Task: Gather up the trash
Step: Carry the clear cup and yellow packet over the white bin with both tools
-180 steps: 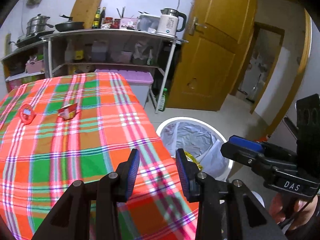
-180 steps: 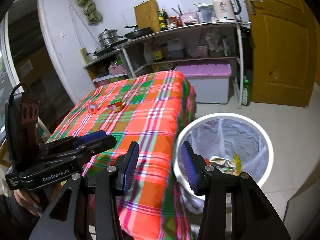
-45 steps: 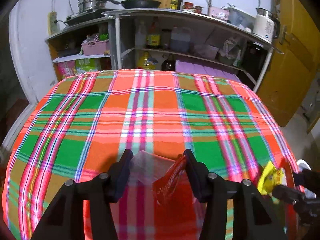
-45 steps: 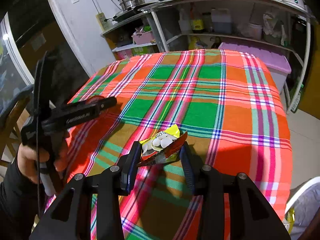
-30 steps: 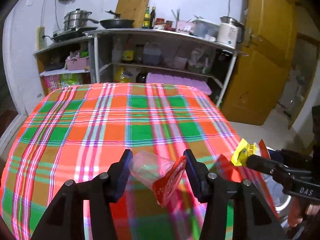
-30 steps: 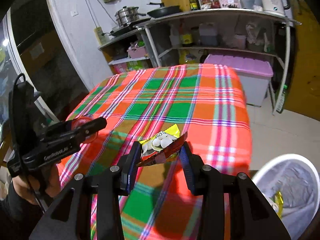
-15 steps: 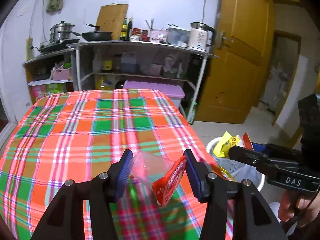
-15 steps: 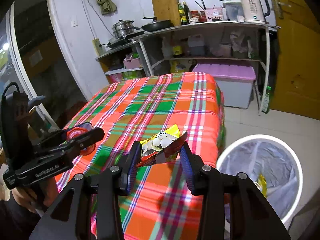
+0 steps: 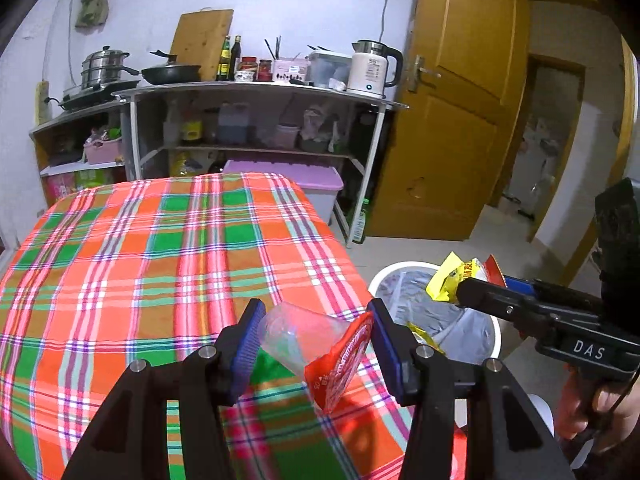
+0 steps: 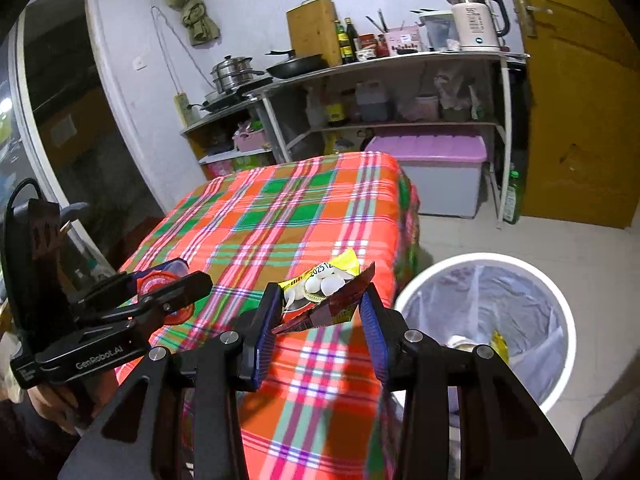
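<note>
My left gripper (image 9: 314, 340) is shut on a clear plastic cup with a peeled red foil lid (image 9: 312, 346), held above the table's right edge. It also shows in the right wrist view (image 10: 166, 294). My right gripper (image 10: 322, 320) is shut on a yellow and red snack wrapper (image 10: 326, 294), held above the table's near corner, left of the bin. In the left wrist view the wrapper (image 9: 460, 276) hangs over the bin. The white trash bin (image 10: 560, 300) with a clear liner stands on the floor right of the table and holds some trash (image 9: 424, 336).
The table carries a red, green and orange plaid cloth (image 9: 160, 260). A metal shelf rack (image 9: 256, 92) with pots, bottles and a kettle stands behind it, with a purple-lidded box (image 10: 428, 148) underneath. A wooden door (image 9: 460, 120) is at the right.
Both grippers have carried their trash from the middle of the table toward its right edge. The bin has come closer and larger in both views.
</note>
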`<action>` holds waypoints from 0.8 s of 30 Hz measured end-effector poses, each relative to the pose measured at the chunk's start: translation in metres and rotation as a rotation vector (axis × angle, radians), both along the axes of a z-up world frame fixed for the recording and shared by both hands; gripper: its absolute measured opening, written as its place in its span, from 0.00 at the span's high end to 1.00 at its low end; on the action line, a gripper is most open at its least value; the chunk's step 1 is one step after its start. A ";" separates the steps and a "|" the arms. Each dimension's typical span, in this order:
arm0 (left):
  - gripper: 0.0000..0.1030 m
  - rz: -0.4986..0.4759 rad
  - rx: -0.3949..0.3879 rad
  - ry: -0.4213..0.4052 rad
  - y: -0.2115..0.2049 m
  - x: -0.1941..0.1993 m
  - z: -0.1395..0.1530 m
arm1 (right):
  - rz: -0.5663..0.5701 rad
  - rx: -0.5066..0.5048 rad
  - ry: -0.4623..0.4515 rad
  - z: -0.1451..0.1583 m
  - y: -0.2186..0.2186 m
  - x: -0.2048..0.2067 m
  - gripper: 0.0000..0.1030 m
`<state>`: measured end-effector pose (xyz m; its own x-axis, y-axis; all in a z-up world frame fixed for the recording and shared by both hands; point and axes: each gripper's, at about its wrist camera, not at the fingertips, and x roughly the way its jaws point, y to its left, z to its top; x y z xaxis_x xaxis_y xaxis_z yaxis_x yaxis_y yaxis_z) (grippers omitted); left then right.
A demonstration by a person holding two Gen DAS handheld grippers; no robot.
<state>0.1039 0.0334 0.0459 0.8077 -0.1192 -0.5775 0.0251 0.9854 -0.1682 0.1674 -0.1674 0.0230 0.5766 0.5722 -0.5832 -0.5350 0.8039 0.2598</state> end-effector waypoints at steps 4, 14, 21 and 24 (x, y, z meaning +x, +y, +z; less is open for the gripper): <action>0.49 -0.027 -0.003 0.006 -0.011 0.005 -0.003 | -0.032 0.002 0.008 -0.004 -0.014 0.002 0.60; 0.49 -0.119 0.000 0.016 -0.049 0.027 -0.010 | -0.122 0.007 0.039 -0.018 -0.054 0.013 0.60; 0.49 -0.189 0.000 0.039 -0.080 0.052 -0.023 | -0.186 0.008 0.067 -0.030 -0.081 0.025 0.60; 0.49 -0.223 -0.004 0.051 -0.093 0.063 -0.029 | -0.212 0.007 0.083 -0.037 -0.093 0.029 0.60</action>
